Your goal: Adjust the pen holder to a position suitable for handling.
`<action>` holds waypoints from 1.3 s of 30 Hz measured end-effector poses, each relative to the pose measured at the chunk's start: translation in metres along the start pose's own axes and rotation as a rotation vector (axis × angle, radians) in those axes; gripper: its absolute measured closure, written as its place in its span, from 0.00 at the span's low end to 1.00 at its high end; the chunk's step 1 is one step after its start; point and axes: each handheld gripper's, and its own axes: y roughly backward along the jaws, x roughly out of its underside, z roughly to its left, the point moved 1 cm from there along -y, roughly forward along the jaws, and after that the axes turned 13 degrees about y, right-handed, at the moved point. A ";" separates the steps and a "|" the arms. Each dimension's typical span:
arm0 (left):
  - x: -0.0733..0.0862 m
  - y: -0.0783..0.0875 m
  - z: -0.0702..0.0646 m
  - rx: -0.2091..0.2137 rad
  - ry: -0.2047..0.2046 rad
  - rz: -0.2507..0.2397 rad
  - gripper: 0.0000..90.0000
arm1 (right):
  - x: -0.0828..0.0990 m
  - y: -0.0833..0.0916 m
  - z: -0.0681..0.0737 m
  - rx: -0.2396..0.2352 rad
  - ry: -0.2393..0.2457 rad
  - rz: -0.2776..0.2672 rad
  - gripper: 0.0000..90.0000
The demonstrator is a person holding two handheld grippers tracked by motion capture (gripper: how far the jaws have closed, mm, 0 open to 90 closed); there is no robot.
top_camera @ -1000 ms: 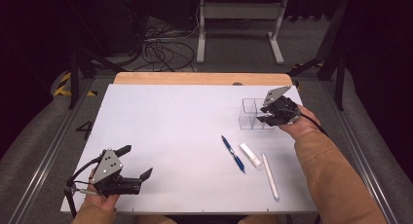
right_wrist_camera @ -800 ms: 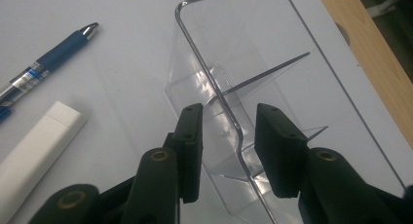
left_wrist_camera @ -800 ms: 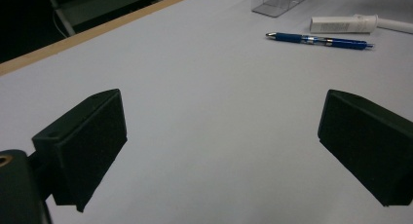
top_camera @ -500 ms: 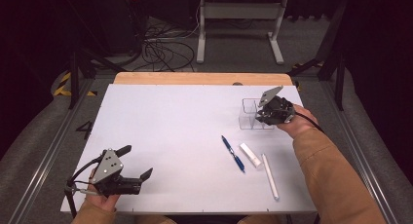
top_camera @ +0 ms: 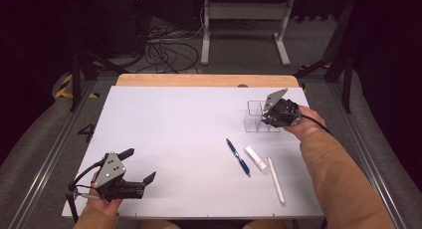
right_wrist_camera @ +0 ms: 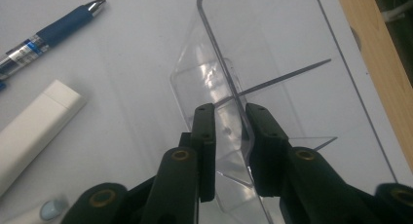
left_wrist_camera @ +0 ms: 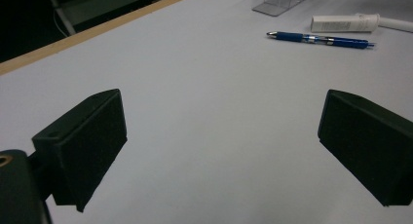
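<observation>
A clear plastic organiser (top_camera: 255, 108) with divided compartments stands at the table's far right. My right gripper (top_camera: 267, 120) reaches into it. In the right gripper view its jaws (right_wrist_camera: 229, 112) straddle one thin clear wall (right_wrist_camera: 219, 48). They have just been closing; a narrow gap still shows beside the wall. A blue pen (top_camera: 238, 157) (right_wrist_camera: 53, 31), a short white stick (top_camera: 256, 158) (right_wrist_camera: 34, 126) and a long white pen (top_camera: 276, 180) lie in front of the organiser. My left gripper (top_camera: 140, 164) (left_wrist_camera: 219, 131) rests open and empty at the near left.
The white table top (top_camera: 189, 124) has a wooden strip (top_camera: 199, 80) along its far edge. Beyond it are a dark floor, cables and a desk frame (top_camera: 244, 20). The left gripper view shows the blue pen (left_wrist_camera: 321, 39) and white stick (left_wrist_camera: 343, 23) far off.
The right gripper's jaws have narrowed around the organiser's wall. Both hands have stayed in place.
</observation>
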 end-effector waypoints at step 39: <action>0.000 0.001 0.001 0.008 0.010 -0.005 0.05 | -0.125 -0.008 0.020 -0.120 0.238 -0.139 0.95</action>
